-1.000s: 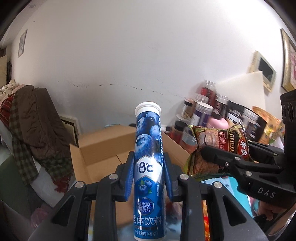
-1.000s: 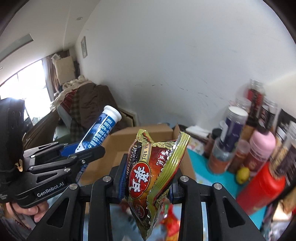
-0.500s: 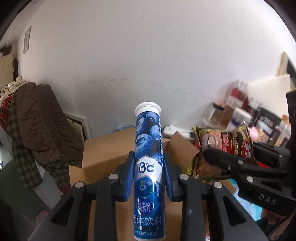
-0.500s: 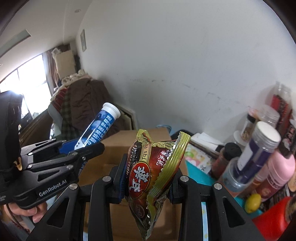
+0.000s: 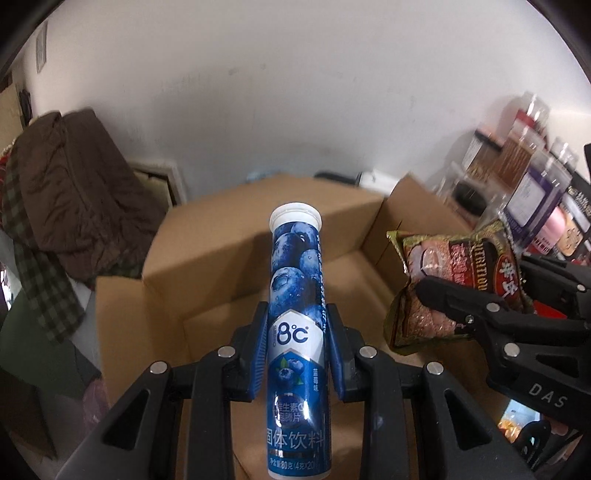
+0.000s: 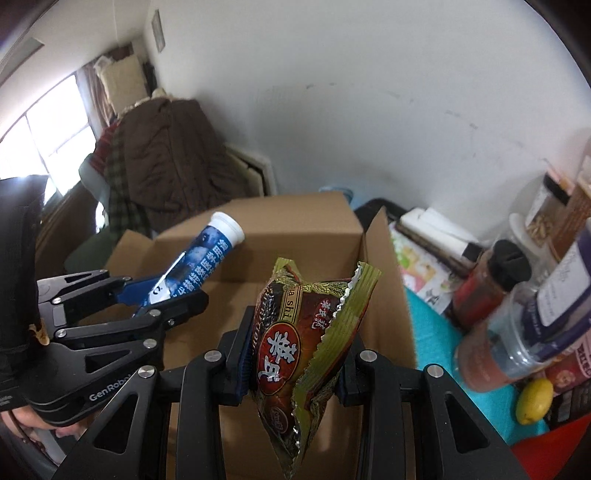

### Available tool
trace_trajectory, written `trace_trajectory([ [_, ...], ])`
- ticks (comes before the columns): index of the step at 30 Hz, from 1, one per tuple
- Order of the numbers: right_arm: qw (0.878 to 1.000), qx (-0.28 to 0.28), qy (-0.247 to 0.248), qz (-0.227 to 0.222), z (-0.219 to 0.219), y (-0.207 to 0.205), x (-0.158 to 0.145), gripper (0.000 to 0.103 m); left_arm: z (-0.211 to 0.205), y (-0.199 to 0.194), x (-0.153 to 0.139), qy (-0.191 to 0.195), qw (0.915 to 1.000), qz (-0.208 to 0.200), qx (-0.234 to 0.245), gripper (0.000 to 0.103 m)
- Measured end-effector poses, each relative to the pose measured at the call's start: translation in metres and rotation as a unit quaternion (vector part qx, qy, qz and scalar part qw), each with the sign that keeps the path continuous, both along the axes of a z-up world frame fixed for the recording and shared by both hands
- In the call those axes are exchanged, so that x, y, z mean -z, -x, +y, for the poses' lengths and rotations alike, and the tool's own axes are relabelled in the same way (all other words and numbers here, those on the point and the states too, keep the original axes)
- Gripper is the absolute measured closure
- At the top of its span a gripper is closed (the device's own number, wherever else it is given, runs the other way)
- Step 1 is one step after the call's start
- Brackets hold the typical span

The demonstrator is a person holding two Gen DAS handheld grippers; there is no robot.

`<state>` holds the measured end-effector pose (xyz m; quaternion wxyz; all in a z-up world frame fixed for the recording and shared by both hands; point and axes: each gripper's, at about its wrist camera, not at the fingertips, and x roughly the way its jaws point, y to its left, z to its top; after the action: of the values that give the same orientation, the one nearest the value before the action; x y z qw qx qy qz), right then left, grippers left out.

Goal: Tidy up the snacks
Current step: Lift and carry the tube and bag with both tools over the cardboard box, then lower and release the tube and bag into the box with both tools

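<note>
Left gripper (image 5: 297,347) clamps the blue tube (image 5: 295,295); right gripper (image 6: 291,354) clamps the snack packet (image 6: 295,332). Only the right view shows a lemon (image 6: 533,400), lower right.

White wall (image 5: 295,92) behind, scuffed in places. Brown quilted coat (image 6: 173,155) draped over a plaid garment (image 5: 33,266), heaped at left. Window (image 6: 55,122) bright at far left; small framed picture (image 6: 158,26) high on the wall. Bench with teal covering (image 6: 436,339) at right, crowded: dark-capped spice jar (image 6: 484,284), clear jar with purple label (image 5: 532,192), pink bottle (image 5: 554,229), a yellow fruit, possibly a lemon (image 6: 533,400). Folded white paper (image 6: 443,232) near the wall. Other jars too blurred to tell.
</note>
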<state>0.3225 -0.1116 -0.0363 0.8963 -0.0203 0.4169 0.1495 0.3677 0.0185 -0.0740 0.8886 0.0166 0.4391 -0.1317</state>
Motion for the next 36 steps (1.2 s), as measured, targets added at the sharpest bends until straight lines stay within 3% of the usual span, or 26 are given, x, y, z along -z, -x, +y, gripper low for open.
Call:
trace_trajectory([
  [9,0.998,-0.019,0.013,0.052,0.007,-0.018,0.02,0.069,-0.002,-0.01,0.027,-0.02,0.9979,0.061,-0.006,0.075],
  [15,0.996,-0.026,0.022,0.081,0.012,-0.026,0.032,0.068,-0.001,-0.012,0.032,-0.043,0.9964,0.07,-0.021,0.074],
  [18,0.996,-0.019,0.026,0.089,0.012,-0.03,0.035,0.068,0.002,-0.012,0.033,-0.052,0.9955,0.074,-0.029,0.066],
  [21,0.995,-0.009,0.028,0.094,0.009,-0.031,0.036,0.066,0.0,-0.01,0.03,-0.06,0.9952,0.071,-0.032,0.056],
  [23,0.995,-0.008,0.031,0.098,0.009,-0.029,0.037,0.065,0.002,-0.011,0.03,-0.063,0.995,0.069,-0.034,0.056],
  [29,0.996,0.002,0.047,0.082,0.012,-0.017,0.027,0.048,0.004,-0.001,0.016,-0.07,0.9953,0.053,-0.041,0.055],
  [36,0.997,0.011,0.057,0.051,0.01,0.005,-0.001,0.048,0.01,0.024,-0.018,-0.055,0.9976,0.016,-0.04,0.055],
])
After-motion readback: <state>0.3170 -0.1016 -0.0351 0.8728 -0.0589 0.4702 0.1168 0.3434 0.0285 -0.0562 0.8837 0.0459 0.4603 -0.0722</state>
